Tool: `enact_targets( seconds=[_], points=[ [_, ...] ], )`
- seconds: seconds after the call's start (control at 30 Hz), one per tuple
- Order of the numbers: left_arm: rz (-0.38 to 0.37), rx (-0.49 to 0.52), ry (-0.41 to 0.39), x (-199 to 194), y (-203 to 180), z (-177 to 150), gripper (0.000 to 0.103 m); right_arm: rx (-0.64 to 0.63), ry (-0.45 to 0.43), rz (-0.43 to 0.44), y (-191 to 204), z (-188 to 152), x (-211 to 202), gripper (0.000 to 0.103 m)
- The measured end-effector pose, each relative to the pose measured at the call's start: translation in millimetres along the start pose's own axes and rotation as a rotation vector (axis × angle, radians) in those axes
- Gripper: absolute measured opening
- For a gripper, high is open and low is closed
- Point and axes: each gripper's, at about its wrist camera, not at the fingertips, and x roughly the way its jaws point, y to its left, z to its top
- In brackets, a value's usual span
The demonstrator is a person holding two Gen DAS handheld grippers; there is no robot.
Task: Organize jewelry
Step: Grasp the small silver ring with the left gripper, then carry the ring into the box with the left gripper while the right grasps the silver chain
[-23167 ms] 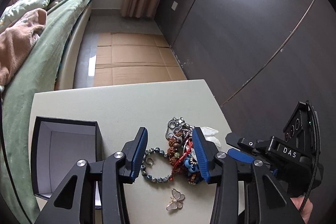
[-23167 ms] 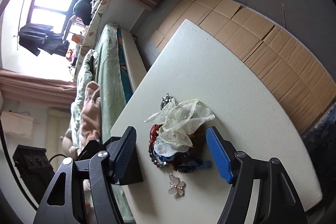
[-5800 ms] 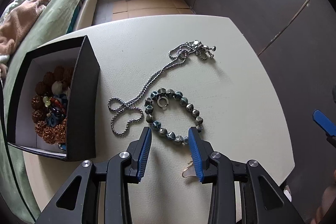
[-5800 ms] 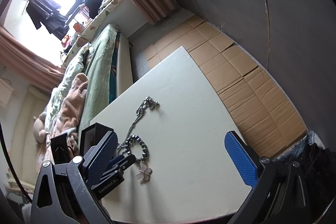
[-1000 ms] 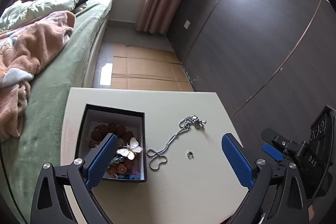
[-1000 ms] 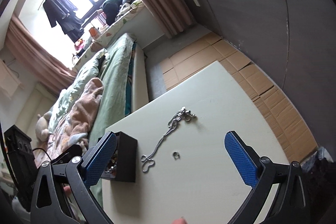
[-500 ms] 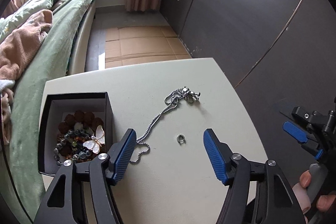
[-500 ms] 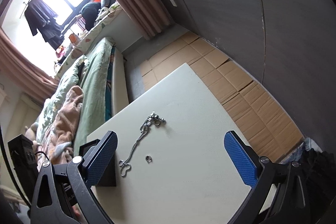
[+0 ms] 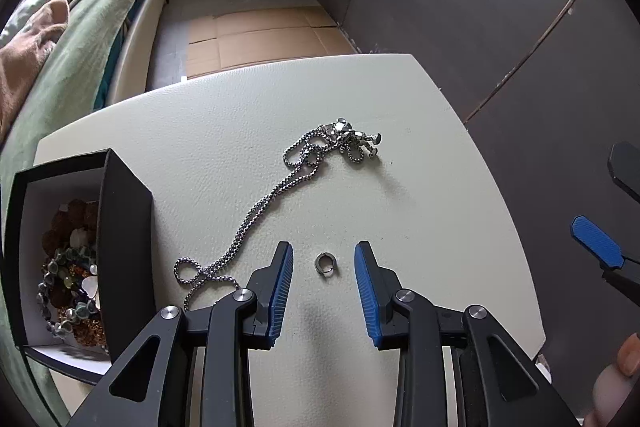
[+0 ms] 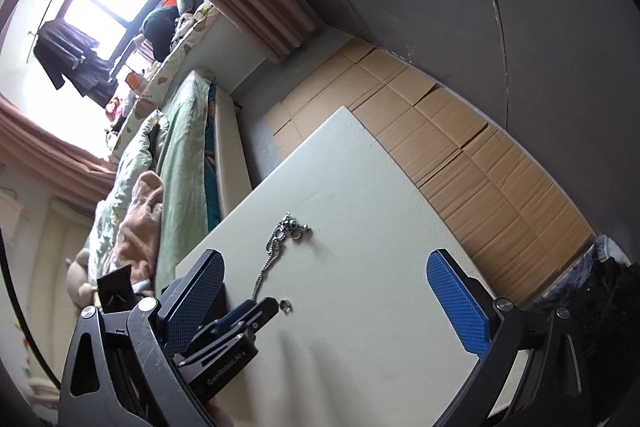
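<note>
Only the left wrist view looks into the box [image 9: 124, 227] at 9 o'clock, beads and a butterfly piled inside. The right view shows lettering on the left gripper's [image 9: 323, 291] body, too blurred to read surely. The ring [image 9: 326, 264] lies on the table [image 9: 420, 227] between its closing pads, untouched; the chain [image 9: 280, 191] runs off toward 12. The right gripper [image 10: 326, 301] gapes wide, empty.
</note>
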Motion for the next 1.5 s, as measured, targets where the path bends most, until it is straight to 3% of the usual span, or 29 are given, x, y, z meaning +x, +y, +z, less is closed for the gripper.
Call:
enact_targets(
  seconds=[0.13, 0.23, 0.33, 0.47, 0.6, 0.9, 1.03, 1.5],
  points=[
    [0.025, 0.018, 0.015, 10, -4, 0, 0.033, 0.027, 0.009, 0.003, -8, 4, 2, 0.103],
    [0.038, 0.027, 0.035, 17, -6, -2, 0.022, 0.029, 0.009, 0.008, -10, 5, 1, 0.103],
    [0.058, 0.043, 0.025, 18, -9, -4, 0.020, 0.022, 0.013, 0.008, -8, 6, 2, 0.103],
    [0.041, 0.031, 0.014, 18, -4, -3, 0.013, 0.013, 0.020, 0.004, -7, 4, 4, 0.103],
    [-0.013, -0.007, 0.019, 16, 5, -2, 0.013, -0.005, 0.031, -0.014, -4, 2, 10, 0.103],
    [-0.083, -0.096, -0.090, -25, 32, 11, 0.013, -0.056, 0.057, -0.064, 3, 0, 31, 0.101],
    [-0.099, -0.125, -0.134, -41, 46, 17, 0.013, -0.082, 0.080, -0.054, 12, 0, 44, 0.091],
    [-0.155, -0.185, -0.237, -83, 96, 28, 0.013, -0.214, 0.125, -0.091, 54, 0, 110, 0.078]
  ],
)
